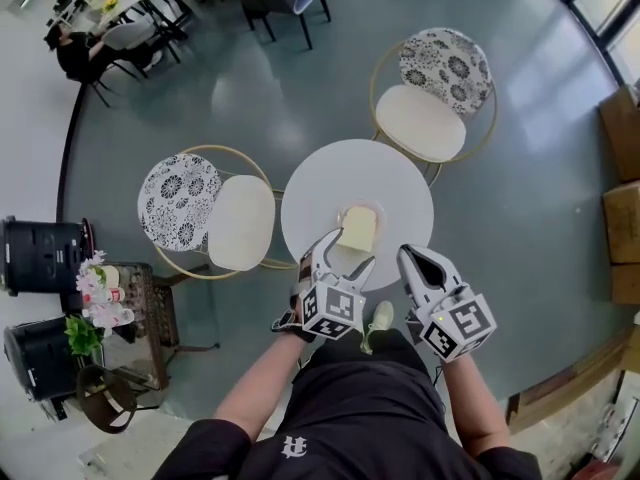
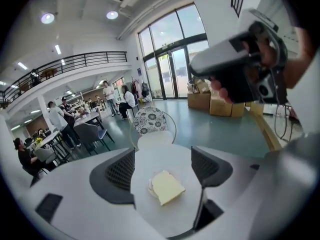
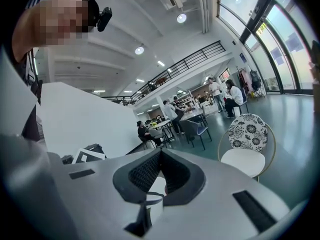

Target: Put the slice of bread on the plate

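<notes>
A pale yellow slice of bread (image 1: pixel 358 229) lies flat on a small white plate (image 1: pixel 344 210) on the near half of the round white table (image 1: pixel 320 183). My left gripper (image 1: pixel 352 248) hangs open at the table's near edge, its tips just short of the slice. In the left gripper view the bread (image 2: pixel 166 187) and the plate's rim (image 2: pixel 150 188) show ahead between the spread fingers (image 2: pixel 122 171), untouched. My right gripper (image 1: pixel 410 258) is shut and empty, off the table's near right edge. In the right gripper view the right gripper (image 3: pixel 160 156) has both pads pressed together.
Two gold-framed chairs with floral backs stand by the table, one behind it (image 1: pixel 430 98) and one on its left (image 1: pixel 215 213). A small side table with flowers (image 1: pixel 110 303) is at the lower left. Cardboard boxes (image 1: pixel 622 168) line the right wall. People sit at distant tables (image 1: pixel 75 53).
</notes>
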